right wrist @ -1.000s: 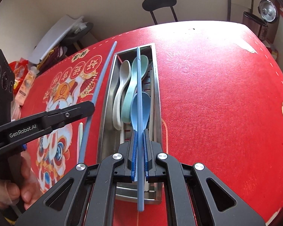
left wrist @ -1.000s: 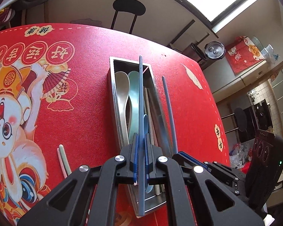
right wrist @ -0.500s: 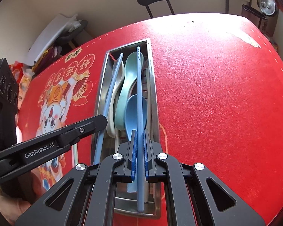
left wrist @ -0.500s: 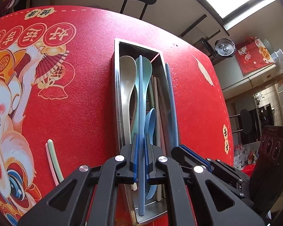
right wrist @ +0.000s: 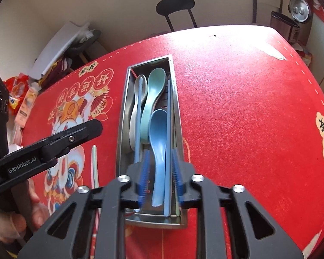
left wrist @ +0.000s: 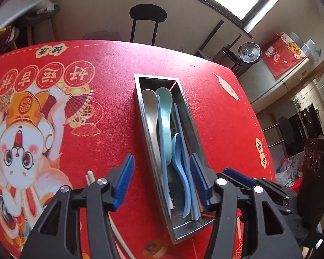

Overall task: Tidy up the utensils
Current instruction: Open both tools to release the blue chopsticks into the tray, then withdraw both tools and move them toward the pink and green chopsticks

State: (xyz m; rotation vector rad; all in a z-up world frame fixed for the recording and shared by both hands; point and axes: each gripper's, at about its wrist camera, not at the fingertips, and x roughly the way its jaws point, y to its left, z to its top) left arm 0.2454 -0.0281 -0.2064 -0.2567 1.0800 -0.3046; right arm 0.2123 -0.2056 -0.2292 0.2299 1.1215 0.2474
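Item one: my left gripper (left wrist: 162, 181), jaws spread wide and holding nothing, hovering over the near end of the steel utensil tray (left wrist: 140, 112); its blue pads (left wrist: 124, 181) stand either side of the tray's width.

Item two: my right gripper (right wrist: 161, 172), jaws likewise parted and empty, poised over the same near end, one blue chopstick (right wrist: 168, 146) lying loose between the pads.

Item three: the tray itself, a long narrow metal box set lengthwise on the red printed tablecloth (left wrist: 216, 118). Contents, all lying along its length:
- a grey-white spoon (left wrist: 150, 108), against the left wall;
- a mint-green spoon (left wrist: 165, 116), beside it, bowl toward the far end;
- a light blue spoon (right wrist: 158, 138), nearer me, bowl overlapping the green spoon's handle;
- two blue chopsticks, one resting across the grey-white spoon (right wrist: 138, 116), the other along the right side (the one noted above);
- some paler sticks along the right wall, partly hidden, so I cannot tell their count.

Item four: a pale green chopstick (right wrist: 94, 164) and a pink one (left wrist: 88, 176) lying on the cloth to the left of the tray, outside it (the pink one mostly behind my left gripper).

Item five: a black chair (left wrist: 148, 19) past the far table edge.
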